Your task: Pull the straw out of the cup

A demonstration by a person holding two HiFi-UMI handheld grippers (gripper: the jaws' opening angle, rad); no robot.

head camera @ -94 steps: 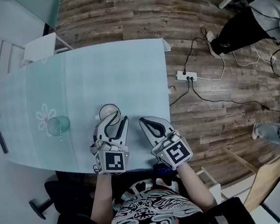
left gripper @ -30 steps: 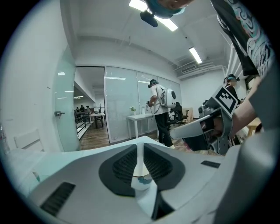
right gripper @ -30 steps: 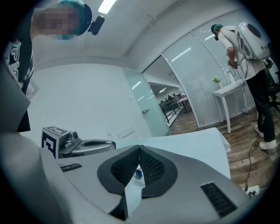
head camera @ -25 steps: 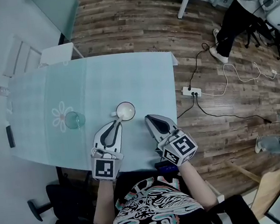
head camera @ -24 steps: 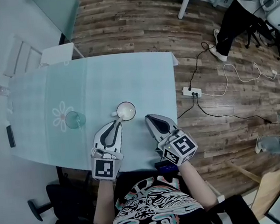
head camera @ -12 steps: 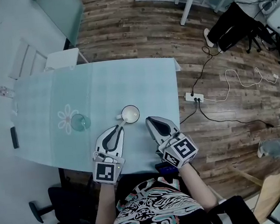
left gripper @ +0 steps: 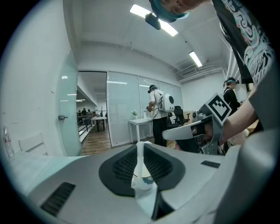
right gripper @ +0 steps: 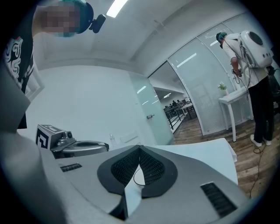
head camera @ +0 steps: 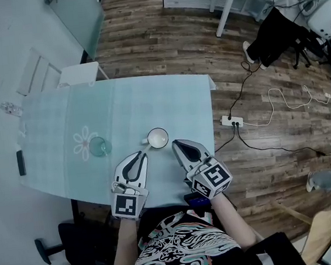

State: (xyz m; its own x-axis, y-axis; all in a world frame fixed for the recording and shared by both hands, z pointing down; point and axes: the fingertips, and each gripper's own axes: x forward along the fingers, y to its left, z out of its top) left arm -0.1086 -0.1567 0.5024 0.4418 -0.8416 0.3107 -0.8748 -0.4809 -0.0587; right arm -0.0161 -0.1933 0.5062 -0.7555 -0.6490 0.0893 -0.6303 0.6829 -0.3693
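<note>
A white cup (head camera: 158,138) stands on the pale teal table (head camera: 150,95), near its front edge. My left gripper (head camera: 142,153) lies just left of and in front of the cup, shut on a white straw (head camera: 145,143) that sticks out by the cup's rim. In the left gripper view the straw (left gripper: 140,159) runs upright between the closed jaws of the left gripper (left gripper: 139,145), with the cup (left gripper: 147,179) showing behind it. My right gripper (head camera: 174,142) rests just right of the cup, shut and holding nothing. Through the right gripper (right gripper: 140,148), a thin arc of the cup rim (right gripper: 135,175) shows.
A clear glass (head camera: 99,146) sits on a flower print to the left of the cup. A dark flat object (head camera: 20,162) lies at the table's left edge. A white chair (head camera: 59,75) stands behind the table. A power strip (head camera: 232,120) with cables lies on the wood floor to the right.
Several seconds ago the left jaws stood open beside the cup; now they are closed on the straw. Over the last second the view shifted, while both grippers kept their place by the cup.
</note>
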